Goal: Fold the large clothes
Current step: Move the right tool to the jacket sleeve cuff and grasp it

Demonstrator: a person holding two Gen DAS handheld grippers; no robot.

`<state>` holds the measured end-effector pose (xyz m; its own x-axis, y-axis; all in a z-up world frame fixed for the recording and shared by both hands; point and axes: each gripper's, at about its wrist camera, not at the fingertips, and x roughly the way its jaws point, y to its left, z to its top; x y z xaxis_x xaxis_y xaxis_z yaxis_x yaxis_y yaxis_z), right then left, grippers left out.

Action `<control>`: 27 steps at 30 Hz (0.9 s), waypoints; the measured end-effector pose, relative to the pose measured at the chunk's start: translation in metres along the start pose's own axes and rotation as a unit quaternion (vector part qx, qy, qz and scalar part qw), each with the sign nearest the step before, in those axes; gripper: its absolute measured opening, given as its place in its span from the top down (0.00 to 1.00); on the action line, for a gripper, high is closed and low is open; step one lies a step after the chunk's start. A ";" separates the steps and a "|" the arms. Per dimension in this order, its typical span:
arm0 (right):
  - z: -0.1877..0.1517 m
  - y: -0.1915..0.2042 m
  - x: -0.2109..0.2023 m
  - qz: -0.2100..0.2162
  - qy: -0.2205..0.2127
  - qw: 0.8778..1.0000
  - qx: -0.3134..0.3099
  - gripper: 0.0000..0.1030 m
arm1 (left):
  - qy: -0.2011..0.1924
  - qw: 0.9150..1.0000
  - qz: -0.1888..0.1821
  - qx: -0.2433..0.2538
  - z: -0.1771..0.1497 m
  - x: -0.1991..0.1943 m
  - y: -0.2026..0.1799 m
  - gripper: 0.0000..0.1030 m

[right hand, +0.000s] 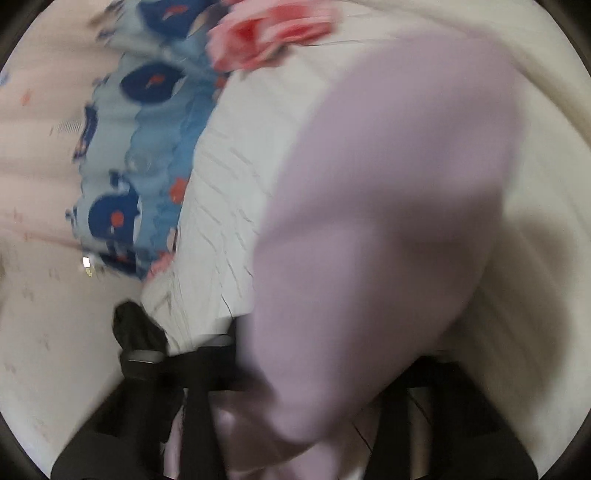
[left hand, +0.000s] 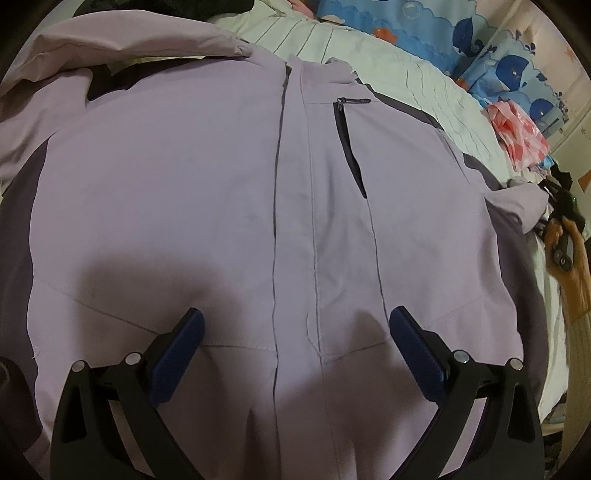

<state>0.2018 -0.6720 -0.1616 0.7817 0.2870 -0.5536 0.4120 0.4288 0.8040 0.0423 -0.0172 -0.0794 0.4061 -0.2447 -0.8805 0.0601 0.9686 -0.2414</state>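
Observation:
A large lilac jacket [left hand: 184, 192] with dark purple side panels lies front up on a white bed, its zipper running down the middle and a chest pocket zip to the right. My left gripper [left hand: 295, 332] hovers open over the jacket's lower front, touching nothing. In the right wrist view, which is blurred by motion, my right gripper [right hand: 295, 402] is shut on a lilac sleeve [right hand: 388, 203] that drapes over the fingers and hides them. The right gripper also shows in the left wrist view [left hand: 563, 254], at the jacket's right sleeve end.
The white striped bedsheet [left hand: 388, 59] lies under the jacket. A blue whale-print cloth [left hand: 480, 37] and a pink-red checked cloth [left hand: 517, 133] lie along the far right side. Dark clothes [left hand: 166, 5] sit at the top edge.

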 end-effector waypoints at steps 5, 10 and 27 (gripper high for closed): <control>0.033 0.115 -0.041 0.051 -0.035 0.988 -0.139 0.88 | 0.001 0.997 -0.053 -0.063 0.013 -0.003 -0.005 0.06; 0.075 0.203 -0.121 0.112 -0.139 0.967 -0.179 0.88 | -0.050 0.989 -0.104 -0.095 0.028 -0.031 -0.042 0.06; -0.138 -0.056 -0.192 -0.015 0.185 0.967 -0.174 0.24 | -0.040 0.997 -0.017 -0.058 -0.025 -0.086 0.024 0.06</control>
<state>-0.0357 -0.6329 -0.1305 0.5253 0.5291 -0.6664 0.1994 0.6849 0.7008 -0.0139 0.0262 -0.0201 0.4766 -0.2680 -0.8373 -0.0283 0.9472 -0.3193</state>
